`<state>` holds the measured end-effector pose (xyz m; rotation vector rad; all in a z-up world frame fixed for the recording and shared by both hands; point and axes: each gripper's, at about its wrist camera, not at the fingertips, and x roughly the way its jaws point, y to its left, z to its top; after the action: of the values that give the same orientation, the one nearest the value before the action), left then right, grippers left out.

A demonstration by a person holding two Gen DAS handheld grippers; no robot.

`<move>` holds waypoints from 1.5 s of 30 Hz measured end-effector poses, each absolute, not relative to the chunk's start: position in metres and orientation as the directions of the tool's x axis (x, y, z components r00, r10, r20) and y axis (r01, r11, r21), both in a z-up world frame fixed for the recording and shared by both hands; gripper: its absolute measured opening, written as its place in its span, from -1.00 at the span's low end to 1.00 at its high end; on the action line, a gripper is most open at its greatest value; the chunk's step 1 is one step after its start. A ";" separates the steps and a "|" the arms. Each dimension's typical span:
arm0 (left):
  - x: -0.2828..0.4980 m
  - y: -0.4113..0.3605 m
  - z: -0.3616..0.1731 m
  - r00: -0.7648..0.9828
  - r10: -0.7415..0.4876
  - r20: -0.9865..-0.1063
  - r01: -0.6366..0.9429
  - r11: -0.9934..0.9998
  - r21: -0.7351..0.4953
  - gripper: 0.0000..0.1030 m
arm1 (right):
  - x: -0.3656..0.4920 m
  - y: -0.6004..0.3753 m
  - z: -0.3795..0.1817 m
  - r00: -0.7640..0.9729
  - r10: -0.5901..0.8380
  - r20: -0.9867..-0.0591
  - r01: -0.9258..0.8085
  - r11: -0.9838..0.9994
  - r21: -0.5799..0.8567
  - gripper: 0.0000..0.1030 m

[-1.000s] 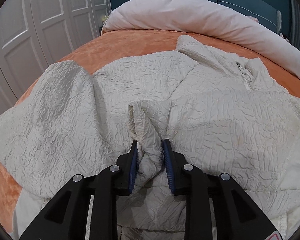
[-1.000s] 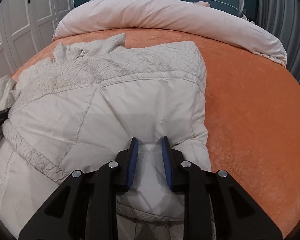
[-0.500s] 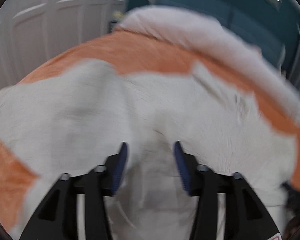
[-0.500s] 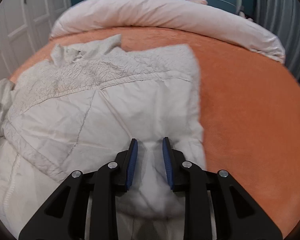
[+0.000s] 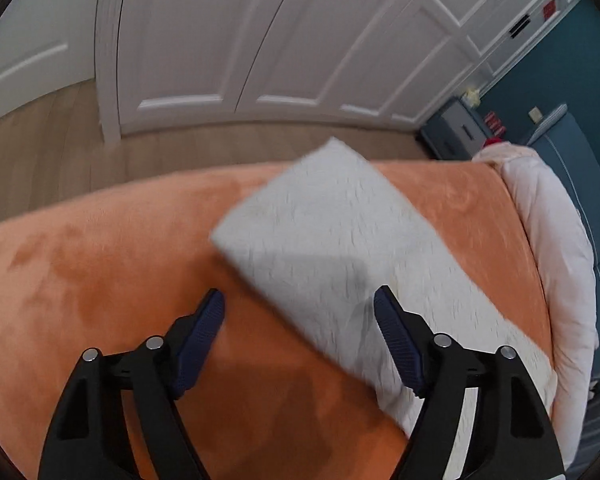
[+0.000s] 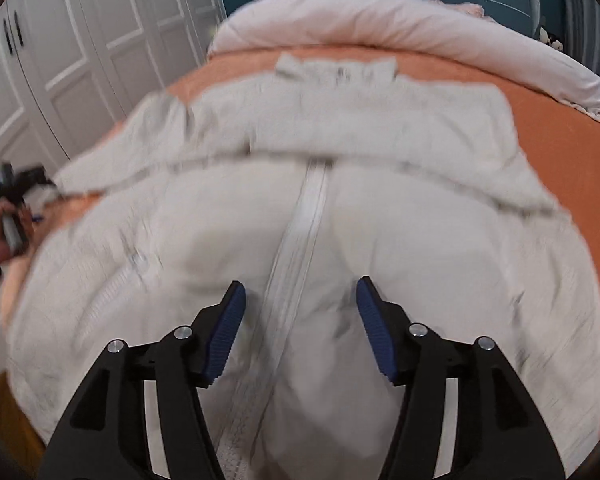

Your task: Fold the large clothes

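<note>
While seemingly above the jacket (image 6: 380,208), both grippers angled downward, empty.

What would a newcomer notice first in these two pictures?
A large cream quilted jacket spreads over the orange bedspread, its white zipper running down between the open right gripper. The open left gripper hangs over the jacket's outstretched sleeve.
</note>
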<state>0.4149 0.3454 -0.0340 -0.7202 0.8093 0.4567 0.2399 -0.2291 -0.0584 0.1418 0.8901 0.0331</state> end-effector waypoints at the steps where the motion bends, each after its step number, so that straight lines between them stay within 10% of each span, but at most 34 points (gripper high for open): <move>1: 0.420 0.340 -0.031 0.618 0.103 -0.779 -0.601 0.701 -0.384 -0.05 | 0.238 -0.227 -0.063 0.637 0.079 -0.767 0.027 0.992 0.124 0.18; 4: 0.439 0.316 -0.008 0.647 0.061 -0.760 -0.509 0.776 -0.371 -0.88 | 0.241 -0.227 -0.067 0.642 0.085 -0.762 0.022 0.991 0.130 0.30; 13: 0.410 0.070 0.166 0.850 -0.267 -0.455 0.123 0.939 -0.320 -0.94 | 0.233 -0.230 -0.073 0.660 0.145 -0.738 0.000 0.981 0.192 0.41; 16: 0.389 -0.039 0.167 0.777 -0.419 -0.470 0.313 0.905 -0.289 -0.78 | 0.230 -0.234 -0.071 0.666 0.168 -0.727 0.002 0.974 0.227 0.41; 19: 0.366 -0.127 0.118 0.634 -0.488 -0.600 0.398 0.871 -0.288 0.56 | 0.225 -0.243 -0.067 0.672 0.202 -0.712 0.015 0.958 0.286 0.41; 37: 0.381 0.032 0.020 0.645 -0.140 -0.752 0.028 0.987 -0.161 0.51 | 0.264 -0.362 -0.005 0.746 0.156 -0.648 0.189 0.883 0.430 0.41; 45: 0.414 0.051 0.007 0.647 -0.095 -0.757 -0.054 0.984 -0.170 0.51 | 0.387 -0.372 -0.043 0.579 0.162 -0.799 0.325 0.853 0.408 0.23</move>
<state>0.4136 0.0514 0.0067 -0.1836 0.8685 -0.0232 0.3866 -0.3721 -0.0425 0.5624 0.9617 -0.1015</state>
